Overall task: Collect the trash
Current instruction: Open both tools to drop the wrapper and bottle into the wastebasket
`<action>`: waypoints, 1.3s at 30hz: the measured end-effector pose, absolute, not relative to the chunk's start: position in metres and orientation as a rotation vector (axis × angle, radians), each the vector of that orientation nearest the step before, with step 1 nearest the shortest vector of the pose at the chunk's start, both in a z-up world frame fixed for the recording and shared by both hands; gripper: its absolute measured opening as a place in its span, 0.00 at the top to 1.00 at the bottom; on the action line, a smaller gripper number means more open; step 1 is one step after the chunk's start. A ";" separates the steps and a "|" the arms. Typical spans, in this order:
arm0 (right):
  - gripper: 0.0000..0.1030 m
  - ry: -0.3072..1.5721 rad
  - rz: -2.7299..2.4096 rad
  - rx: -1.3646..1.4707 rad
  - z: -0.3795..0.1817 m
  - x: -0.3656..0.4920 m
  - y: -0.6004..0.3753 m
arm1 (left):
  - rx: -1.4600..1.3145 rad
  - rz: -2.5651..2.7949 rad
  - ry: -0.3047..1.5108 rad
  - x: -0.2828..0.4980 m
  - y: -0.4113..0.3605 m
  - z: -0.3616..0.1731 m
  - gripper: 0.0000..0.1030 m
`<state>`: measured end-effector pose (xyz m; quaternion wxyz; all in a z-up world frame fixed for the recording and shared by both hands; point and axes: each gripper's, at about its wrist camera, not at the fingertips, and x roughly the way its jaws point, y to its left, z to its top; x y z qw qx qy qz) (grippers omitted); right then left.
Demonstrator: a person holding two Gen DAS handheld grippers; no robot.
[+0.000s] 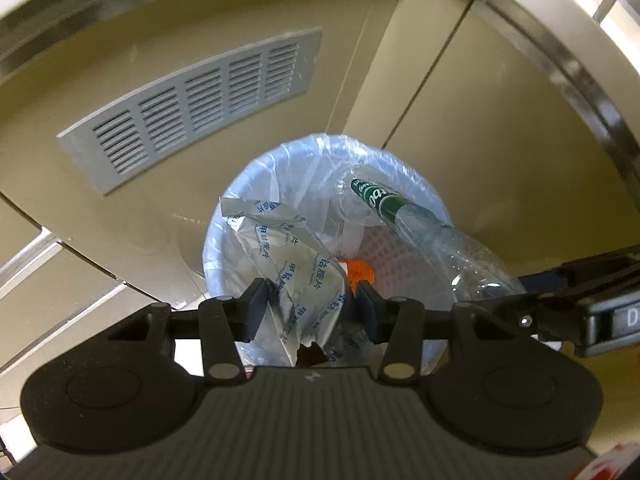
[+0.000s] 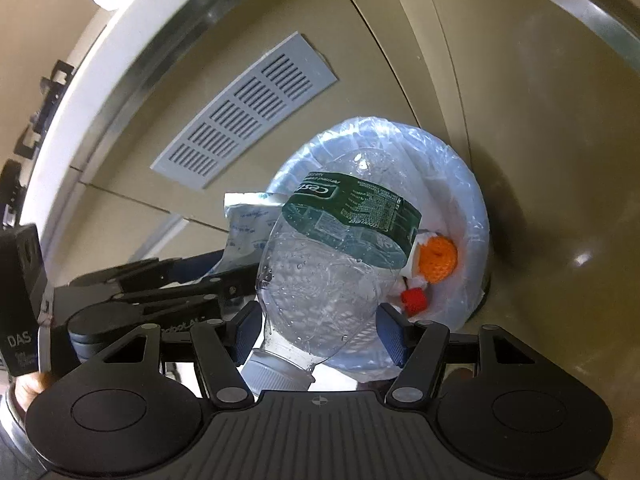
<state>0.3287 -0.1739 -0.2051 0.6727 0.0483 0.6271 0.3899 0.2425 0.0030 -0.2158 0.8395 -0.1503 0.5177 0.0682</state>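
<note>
While both tongs hang above a small round trash bin (image 1: 224, 248) lined with a clear plastic bag (image 1: 304, 168), each holds one piece of rubbish over its mouth. The bin stands on a glossy beige floor (image 2: 560, 240), close to a cabinet wall bearing a grey slatted vent (image 1: 192, 108).

The left tongs (image 1: 310, 304) are closed partway on a crumpled silver foil wrapper (image 1: 288, 264) printed with blue characters; the foil fills the gap between the two black pads, and its upper end sticks out over the near-left rim of the bin.

The right tongs (image 2: 316, 336) are closed on a crushed clear plastic bottle (image 2: 332, 264) with a dark green label. Its white cap points back toward the camera, and its base points down toward the bin. The blue pads press its shoulder on both sides.

Inside the bin lie an orange fruit (image 2: 438, 258), a small red cap (image 2: 414, 300) and some white scraps.

Judging by this, the step in hand is the drop. To do it well, each piece should sit squarely over the opening before the tongs open. The foil looks light and may flutter or catch on the rim, so lowering it past the bag's edge first seems wise. The bottle is long and could bridge the rim; tipping it base-first into the far side should help. Releasing one piece at a time would keep the two tongs from knocking together.
</note>
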 end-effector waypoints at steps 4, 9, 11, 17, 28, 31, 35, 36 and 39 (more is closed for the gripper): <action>0.39 1.424 0.868 0.091 -0.208 0.329 -0.171 | -0.308 0.129 1.115 0.249 0.002 -0.226 0.56; 0.39 1.432 0.862 0.075 -0.209 0.332 -0.165 | -0.302 0.125 1.120 0.252 0.002 -0.232 0.53; 0.39 1.436 0.858 0.069 -0.208 0.334 -0.162 | -0.300 0.126 1.118 0.252 0.002 -0.233 0.42; 0.39 1.442 0.851 0.055 -0.208 0.336 -0.158 | -0.285 0.129 1.109 0.251 0.005 -0.230 0.38; 0.39 1.451 0.863 -0.003 -0.214 0.334 -0.149 | -0.287 0.149 1.099 0.246 0.007 -0.224 0.38; 0.39 1.458 0.865 -0.028 -0.217 0.334 -0.145 | -0.292 0.155 1.098 0.244 0.008 -0.223 0.38; 0.39 1.452 0.865 -0.054 -0.220 0.334 -0.138 | -0.293 0.169 1.098 0.242 0.008 -0.222 0.38; 0.39 1.450 0.866 -0.064 -0.221 0.334 -0.137 | -0.295 0.172 1.097 0.242 0.009 -0.222 0.38; 0.39 1.445 0.876 -0.095 -0.226 0.336 -0.132 | -0.297 0.183 1.094 0.239 0.009 -0.220 0.38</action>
